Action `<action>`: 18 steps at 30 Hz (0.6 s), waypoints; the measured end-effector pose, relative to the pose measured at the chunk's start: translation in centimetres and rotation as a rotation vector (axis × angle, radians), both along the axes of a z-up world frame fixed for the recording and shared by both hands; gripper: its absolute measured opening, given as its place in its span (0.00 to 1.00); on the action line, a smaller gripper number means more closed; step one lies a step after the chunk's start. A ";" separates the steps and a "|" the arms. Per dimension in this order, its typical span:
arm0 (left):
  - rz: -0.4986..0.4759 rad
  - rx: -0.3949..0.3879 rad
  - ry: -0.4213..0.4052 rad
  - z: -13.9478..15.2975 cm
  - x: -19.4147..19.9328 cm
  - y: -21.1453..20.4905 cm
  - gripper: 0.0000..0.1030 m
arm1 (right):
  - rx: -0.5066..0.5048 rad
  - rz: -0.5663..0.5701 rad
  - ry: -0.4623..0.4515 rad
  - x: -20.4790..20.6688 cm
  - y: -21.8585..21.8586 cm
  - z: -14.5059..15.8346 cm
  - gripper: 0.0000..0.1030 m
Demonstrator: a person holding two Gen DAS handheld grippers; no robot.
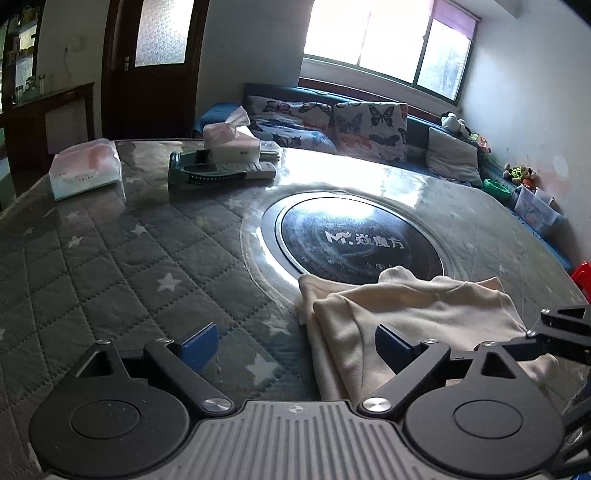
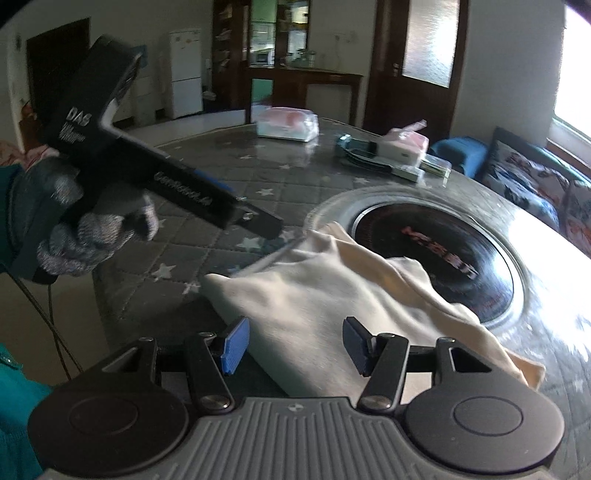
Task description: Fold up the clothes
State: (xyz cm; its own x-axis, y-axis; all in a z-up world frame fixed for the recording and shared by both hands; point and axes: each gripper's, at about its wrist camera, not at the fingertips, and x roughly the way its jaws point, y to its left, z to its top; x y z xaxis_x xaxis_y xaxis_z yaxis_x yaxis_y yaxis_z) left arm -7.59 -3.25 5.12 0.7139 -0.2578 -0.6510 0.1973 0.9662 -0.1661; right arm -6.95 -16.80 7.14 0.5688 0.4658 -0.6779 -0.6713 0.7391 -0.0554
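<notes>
Cloth (image 2: 325, 306), cream and partly folded, lies on the table (image 1: 110, 258) by the dark disc (image 1: 354, 240). My left claw (image 1: 295, 349) and right claw (image 2: 295, 343) gape wide, holding nothing. Next fold probably needs its near edge pinched, though blur hides the hem.

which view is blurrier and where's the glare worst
Right wrist view is blurrier: the cream garment and the left gripper smear with motion. Left wrist view is sharper, but the window is blown out and throws white glare on the glass table top; both views bend at the edges.
</notes>
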 end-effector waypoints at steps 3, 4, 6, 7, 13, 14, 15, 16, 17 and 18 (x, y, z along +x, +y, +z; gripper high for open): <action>0.005 0.004 0.009 -0.1 0.2 0.0 1.00 | -0.015 0.035 -0.004 -0.1 1.0 -0.1 0.56; 0.007 0.005 0.012 -0.2 0.3 0.0 1.00 | -0.021 0.046 -0.006 -0.1 1.4 -0.1 0.56; 0.011 0.007 0.017 -0.3 0.4 0.0 1.00 | -0.032 0.066 -0.013 -0.2 2.0 -0.2 0.56; 0.013 0.009 0.020 -0.3 0.5 0.0 1.00 | -0.037 0.075 -0.017 -0.3 2.3 -0.2 0.56; 0.027 0.019 0.041 -0.5 1.0 -0.1 1.00 | -0.064 0.120 -0.043 -0.5 4.0 -0.5 0.60; 0.033 0.021 0.048 -0.6 1.1 -0.1 1.00 | -0.070 0.127 -0.047 -0.5 4.3 -0.6 0.60; 0.038 0.024 0.056 -0.6 1.3 -0.1 1.00 | -0.077 0.133 -0.052 -0.6 4.6 -0.7 0.60; 0.043 0.025 0.064 -0.7 1.4 -0.1 1.00 | -0.083 0.140 -0.056 -0.6 4.9 -0.8 0.60; 0.048 0.026 0.071 -0.8 1.5 -0.1 1.00 | -0.090 0.147 -0.061 -0.6 5.1 -0.9 0.60; 0.051 0.027 0.078 -0.9 1.6 0.0 1.00 | -0.095 0.156 -0.066 -0.7 5.4 -1.0 0.60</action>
